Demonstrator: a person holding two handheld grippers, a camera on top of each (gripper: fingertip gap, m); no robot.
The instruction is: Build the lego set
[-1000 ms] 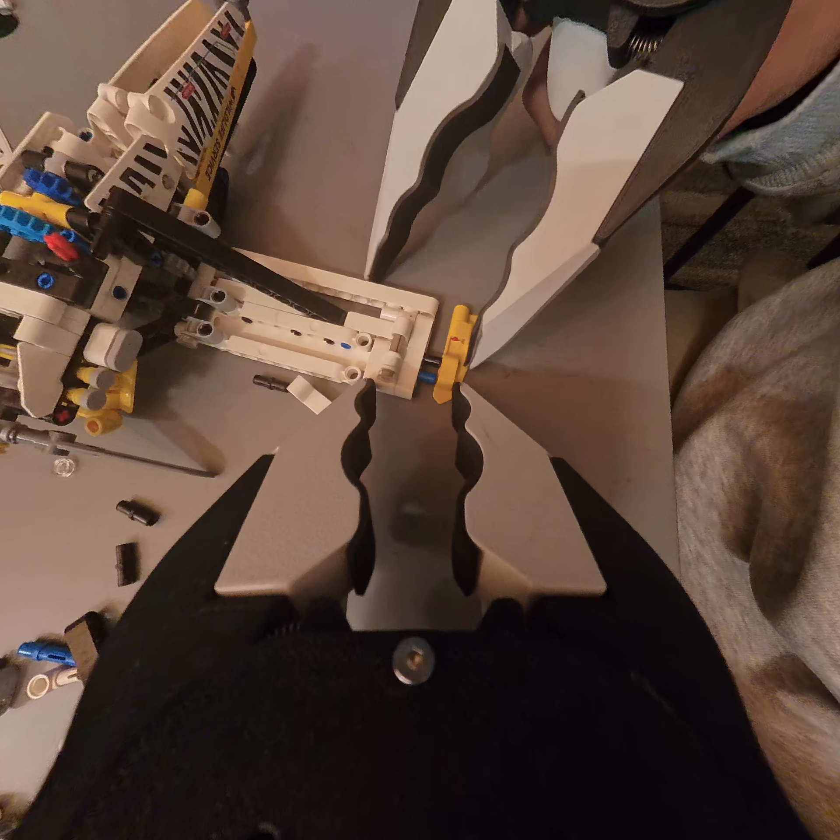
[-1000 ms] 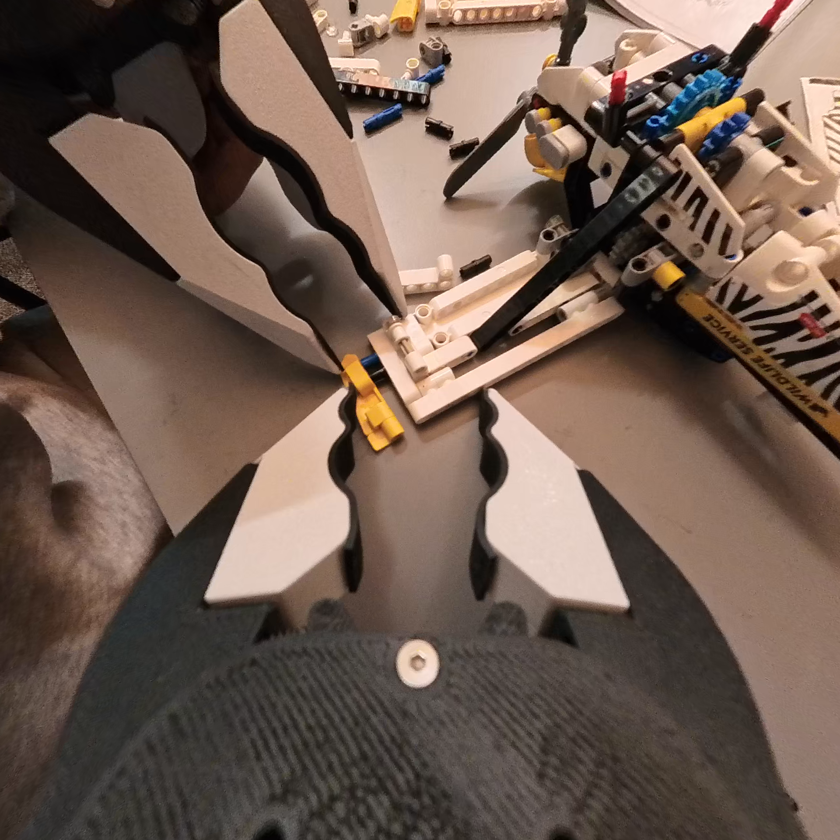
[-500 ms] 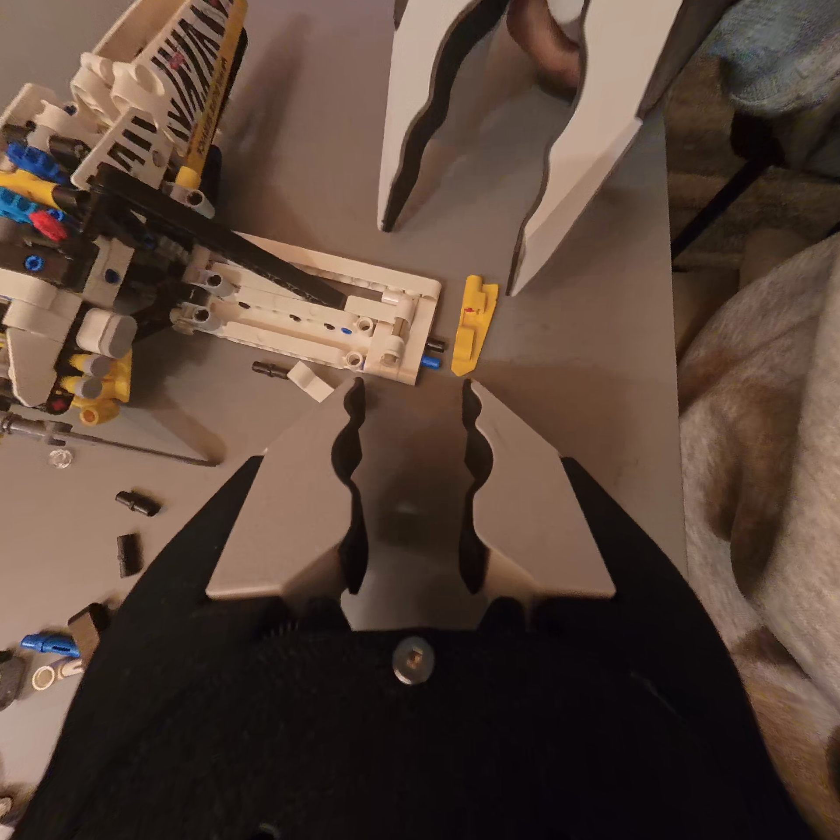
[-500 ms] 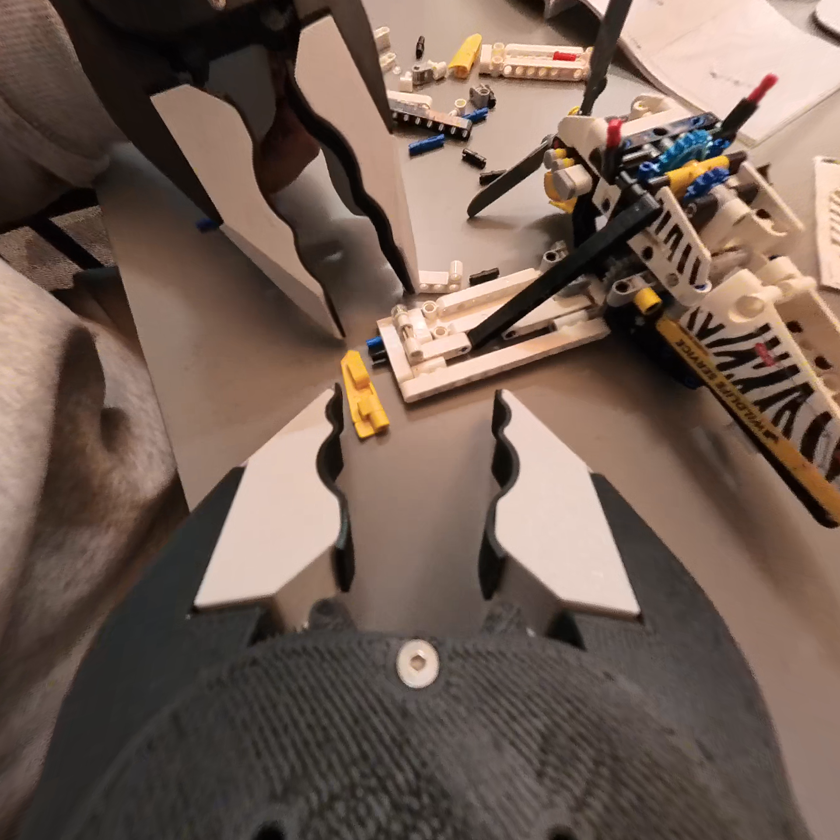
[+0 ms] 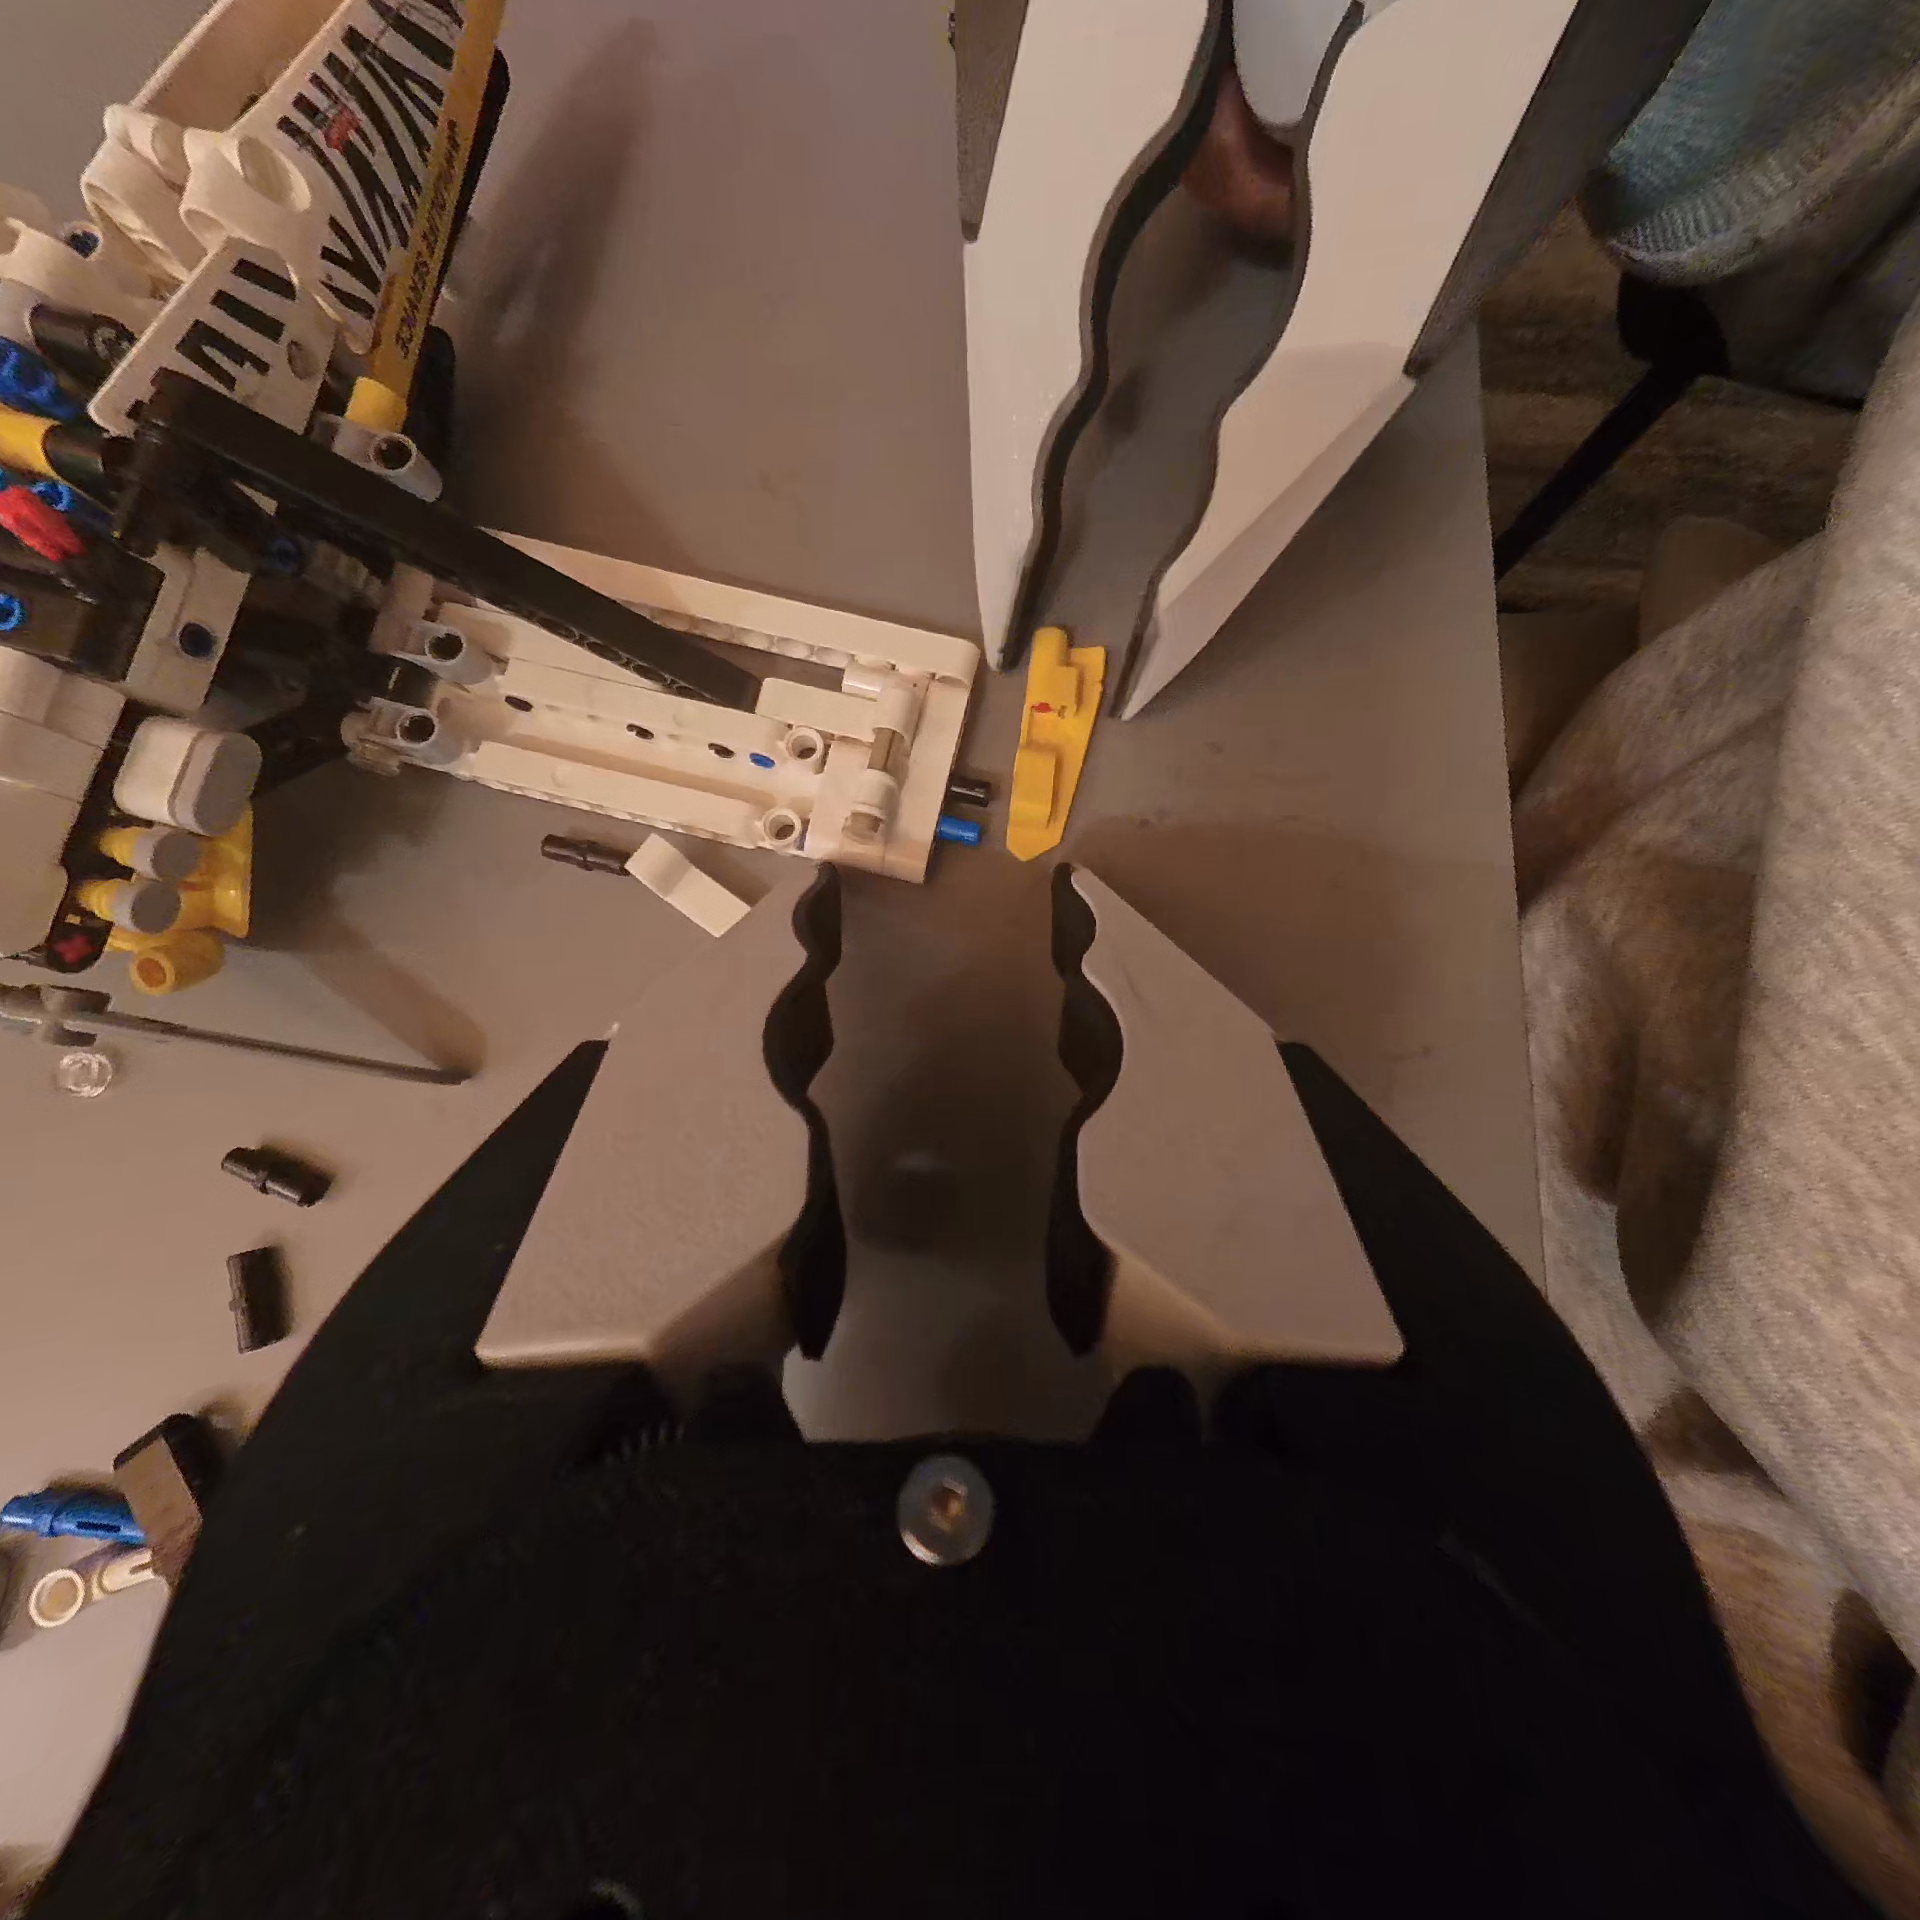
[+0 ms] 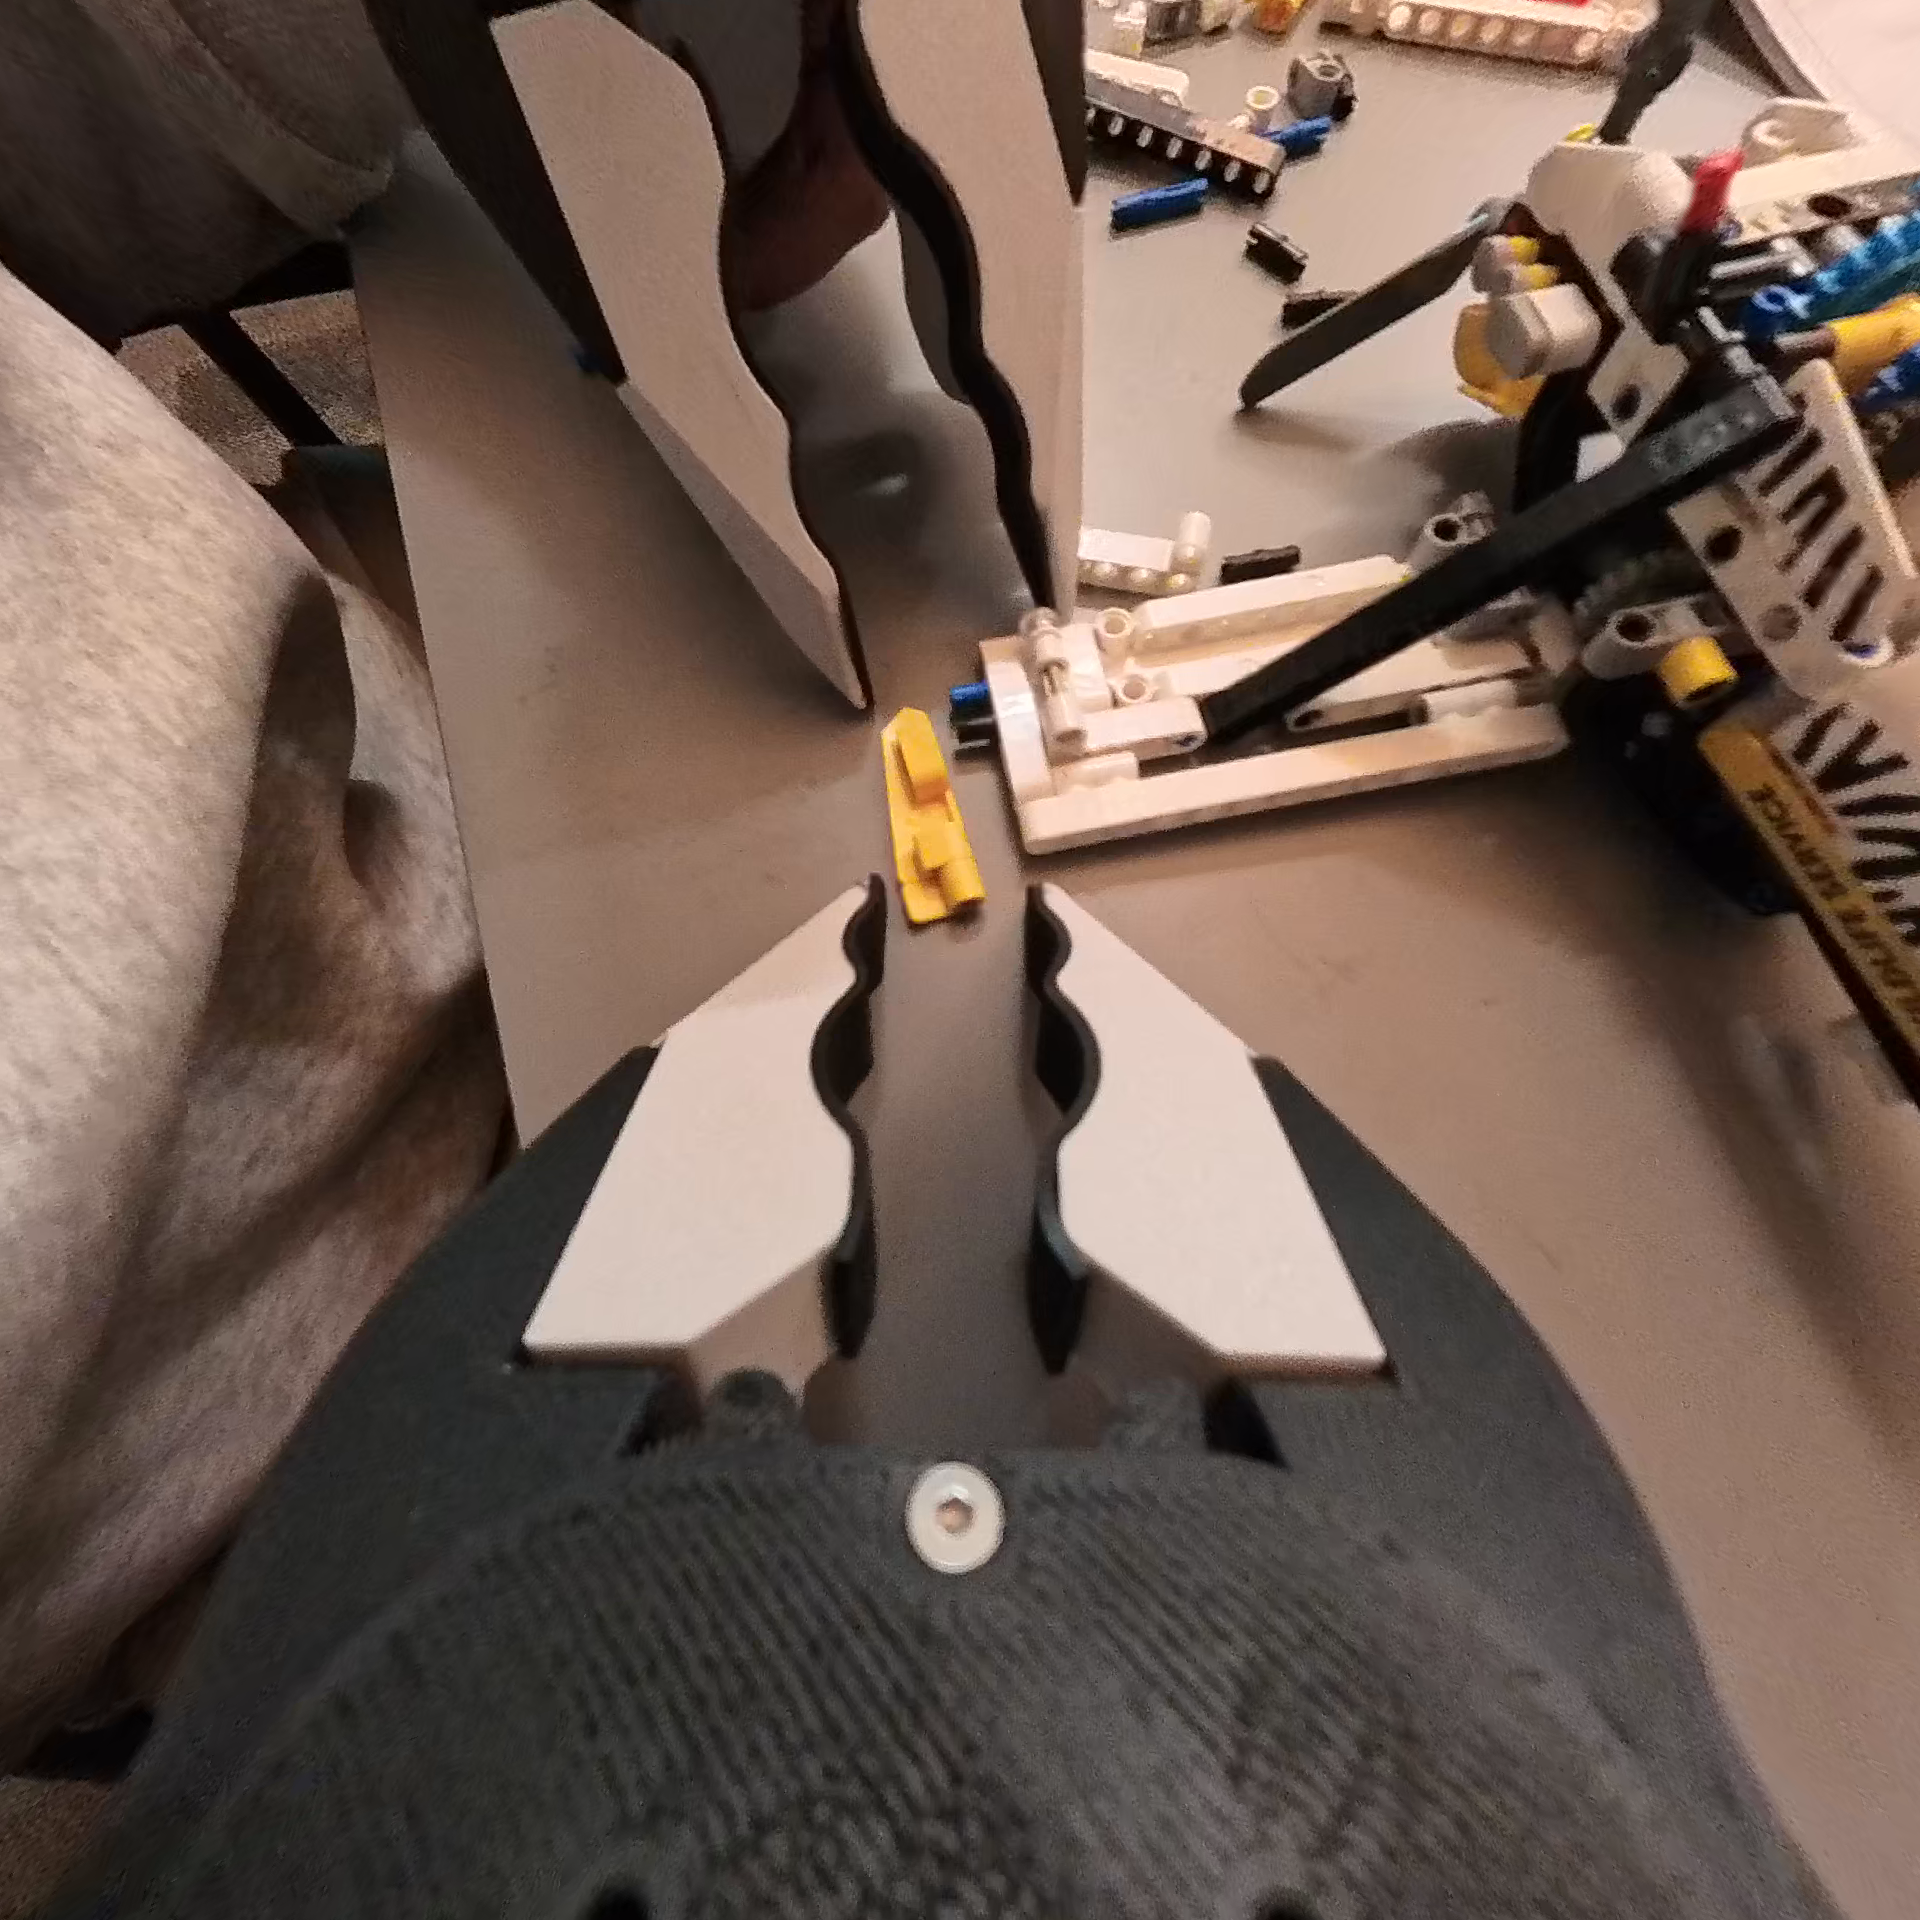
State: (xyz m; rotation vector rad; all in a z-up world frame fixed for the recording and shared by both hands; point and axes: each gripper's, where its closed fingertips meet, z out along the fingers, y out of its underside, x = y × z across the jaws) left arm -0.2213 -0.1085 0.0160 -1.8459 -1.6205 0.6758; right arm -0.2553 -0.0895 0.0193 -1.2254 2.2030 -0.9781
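Observation:
A small yellow lego piece [image 5: 1052, 746] lies flat on the grey table, just off the end of the white frame [image 5: 707, 727] of the helicopter model [image 5: 208, 436]. A blue pin [image 5: 961, 828] and a black pin stick out of that frame end, apart from the yellow piece. My left gripper [image 5: 943, 878] is open and empty, tips just short of the piece's near end. My right gripper [image 5: 1065, 688] comes from the far side, its tips either side of the piece's far end. In the right wrist view my right gripper [image 6: 951, 888] is open, the yellow piece [image 6: 925, 821] just ahead.
Loose black pins [image 5: 275, 1174], a white slope piece [image 5: 686, 883] and a blue pin [image 5: 68, 1517] lie left of my left gripper. More loose parts [image 6: 1184, 125] lie at the back. The table edge [image 5: 1507, 935] is close, with grey fabric [image 5: 1714, 1039] beyond it. The gap from one gripper's tips to the other's is roughly 5 cm. The blue pin [image 5: 68, 1517] is about 15 cm from my left fingertips and 20 cm from my right. It is also in sight in the right wrist view [image 6: 1291, 128].
The yellow piece was against the frame's pins a second ago and now lies loose on the table. My right gripper lifted away, then came back with narrower jaws around the piece's end.

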